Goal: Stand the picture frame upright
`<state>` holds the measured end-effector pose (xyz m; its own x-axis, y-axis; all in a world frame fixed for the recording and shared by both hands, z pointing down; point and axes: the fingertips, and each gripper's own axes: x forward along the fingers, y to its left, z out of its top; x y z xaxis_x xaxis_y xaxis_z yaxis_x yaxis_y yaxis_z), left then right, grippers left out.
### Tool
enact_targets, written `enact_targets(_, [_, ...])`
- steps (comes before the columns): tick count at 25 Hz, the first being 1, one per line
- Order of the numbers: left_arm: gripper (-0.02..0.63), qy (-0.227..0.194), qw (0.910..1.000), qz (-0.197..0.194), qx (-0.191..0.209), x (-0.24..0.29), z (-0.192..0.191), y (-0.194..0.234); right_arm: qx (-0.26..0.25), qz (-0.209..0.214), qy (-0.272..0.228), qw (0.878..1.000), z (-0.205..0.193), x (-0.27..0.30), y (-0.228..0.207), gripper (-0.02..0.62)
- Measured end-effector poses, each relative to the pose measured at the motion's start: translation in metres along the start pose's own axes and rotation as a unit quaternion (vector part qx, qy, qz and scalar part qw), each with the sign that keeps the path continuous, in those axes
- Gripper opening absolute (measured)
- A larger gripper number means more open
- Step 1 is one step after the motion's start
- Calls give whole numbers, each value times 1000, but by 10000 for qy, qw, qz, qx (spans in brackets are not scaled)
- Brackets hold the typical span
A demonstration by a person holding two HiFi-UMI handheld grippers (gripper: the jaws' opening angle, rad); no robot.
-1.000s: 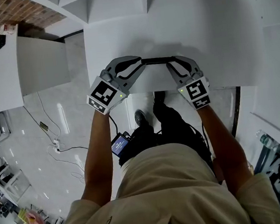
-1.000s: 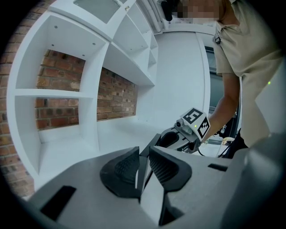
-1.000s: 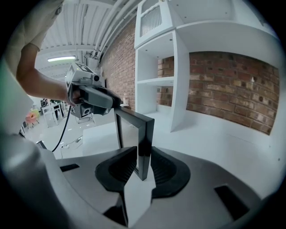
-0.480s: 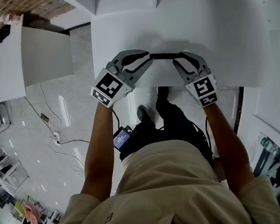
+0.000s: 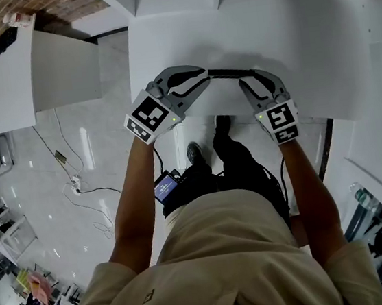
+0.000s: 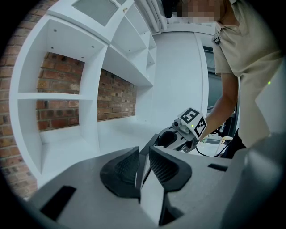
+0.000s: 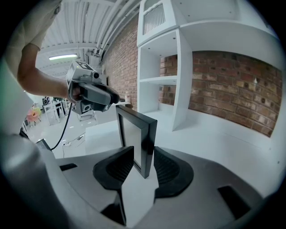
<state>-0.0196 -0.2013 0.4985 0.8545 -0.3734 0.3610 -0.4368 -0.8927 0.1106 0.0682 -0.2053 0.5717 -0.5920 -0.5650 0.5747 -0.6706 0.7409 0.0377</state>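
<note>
- Shows the left gripper (image 6: pixel 144 154) at left, fingers pressed together on one end of the black picture frame (image 7: pixel 136 129). Could tip the frame if released before a back support bears weight, with no such support in view.
- Shows the frame in the middle, upright on edge over the white bench (image 5: pixel 288 40), close to the front rim. Could topple toward the floor (image 5: pixel 104 173) from a small nudge.
- Shows the right gripper (image 7: pixel 143 154) at right, fingers just spread wider, straddling the frame's other end without squeezing. Could clip and knock that end if drawn away sideways rather than straight back.
- Leaves a single pinch carrying everything. Could twist the frame with any roll of the left wrist.
</note>
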Motion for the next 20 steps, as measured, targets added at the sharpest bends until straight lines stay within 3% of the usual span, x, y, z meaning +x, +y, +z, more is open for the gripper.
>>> enact_targets(20, [66,8,9999,123,80,-27,3,-7,-48,-178,7,9998,7,-18,4,153])
